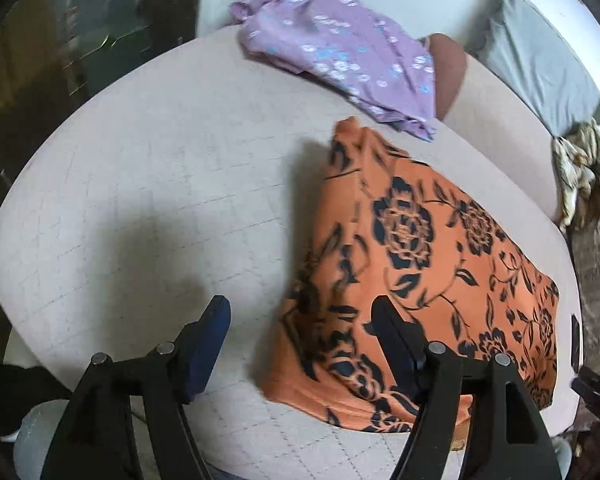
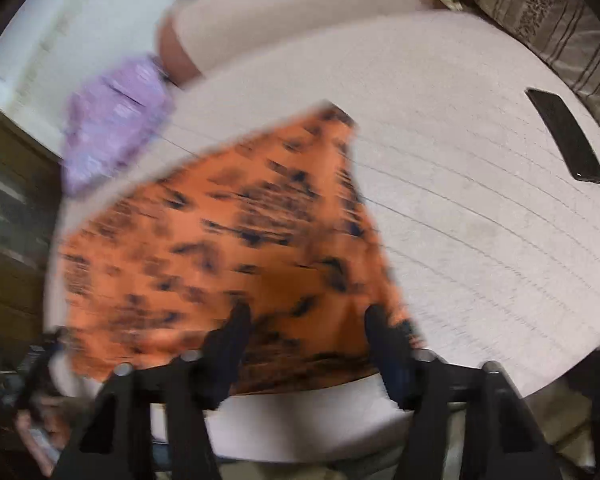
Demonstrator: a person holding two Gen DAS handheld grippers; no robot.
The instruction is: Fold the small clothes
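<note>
Though blurred, only right view shows phone (image 2: 565,136).

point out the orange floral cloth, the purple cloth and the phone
orange floral cloth (image 1: 440,240), left wrist view, middle of the folded top
purple cloth (image 1: 340,48), left wrist view, centre of the fabric
phone (image 2: 565,141), right wrist view, middle of its dark face

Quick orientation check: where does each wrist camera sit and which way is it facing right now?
Left wrist: on the left gripper, aimed steeply down at the cushion, orange floral cloth to the right; open fingers show.
Right wrist: on the right gripper, aimed down over the orange cloth's near edge, blurred; open fingers and a phone show.
Shared: orange cloth, purple cloth, cushion.
</note>
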